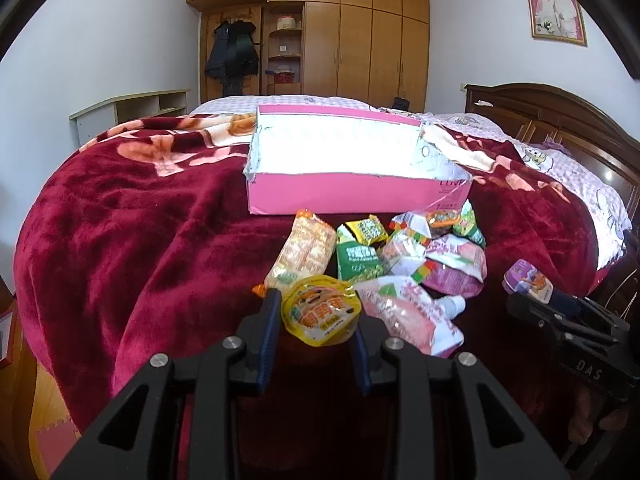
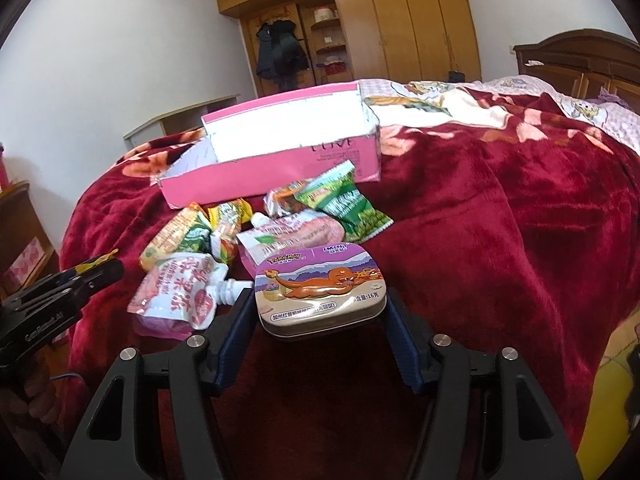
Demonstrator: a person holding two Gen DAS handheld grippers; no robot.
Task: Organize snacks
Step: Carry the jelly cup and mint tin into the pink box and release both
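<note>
Left wrist view has the left gripper (image 1: 316, 316) closed narrowly on a yellow jelly cup (image 1: 320, 312), its blue fingers (image 1: 271, 320) pressing the cup's sides at the near edge of the snack pile. Right beside the cup lies a pink spouted pouch (image 1: 404, 312); farther off sit an orange wafer pack (image 1: 304, 252), a green snack bag (image 1: 358, 258) and more small packets, crowded and touching one another. Just beyond the pile stands the pink box (image 1: 344, 196), open-topped with a white inside, its near wall close to the farthest packets. Everything rests on a dark red blanket (image 1: 140, 220) that spreads wide and bare to the left of the pile and box.

In the right wrist view the right gripper (image 2: 320, 312) holds a flat mint tin (image 2: 320, 292) with a purple cartoon lid, the jaws at a middling spread with a pad on each side of the tin. It is held near and to the right of the pile; bare blanket runs far to the right. Both grippers tilt downward toward the bed, side by side, each showing at the edge of the other's view. A wooden wardrobe (image 1: 360, 40) fills the far wall.
</note>
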